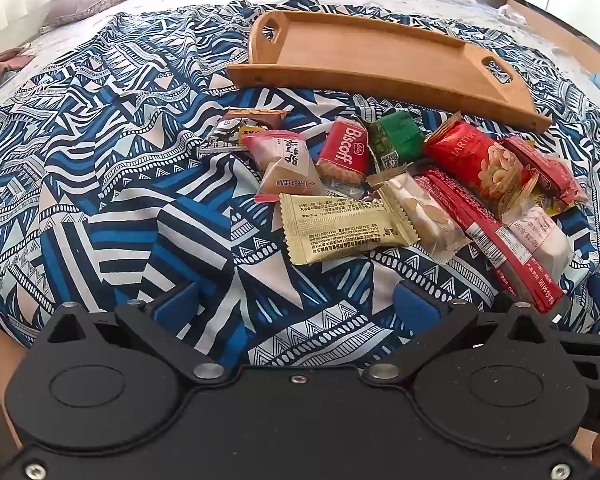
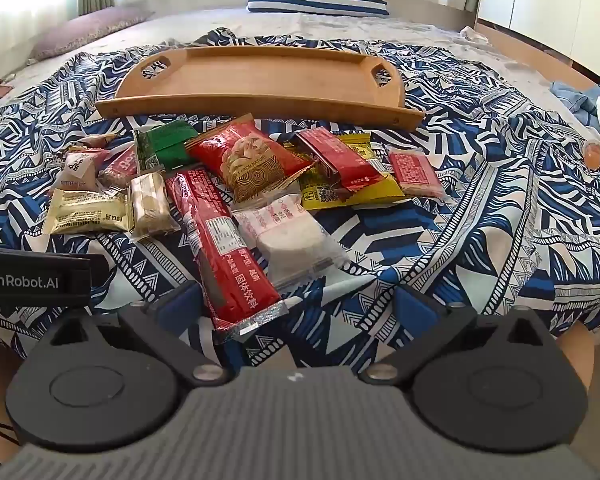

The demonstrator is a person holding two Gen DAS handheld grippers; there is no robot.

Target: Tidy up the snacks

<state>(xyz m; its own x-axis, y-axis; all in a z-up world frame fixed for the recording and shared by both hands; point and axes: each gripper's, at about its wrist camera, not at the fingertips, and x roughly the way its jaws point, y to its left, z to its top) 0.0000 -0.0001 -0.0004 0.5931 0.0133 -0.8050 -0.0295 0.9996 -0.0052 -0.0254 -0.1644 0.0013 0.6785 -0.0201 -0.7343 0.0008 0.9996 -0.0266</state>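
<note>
- Left gripper: black body, blue fingers spread wide, nothing between them, above the blue-and-white patterned cloth.
- Right gripper: jaws spread wide; the near end of the long red foil sachet lies between them, not pinched.
- Pile of wrapped snacks: on the cloth, ahead of both grippers.
- Empty rectangular bamboo tray: just beyond the pile.
</note>
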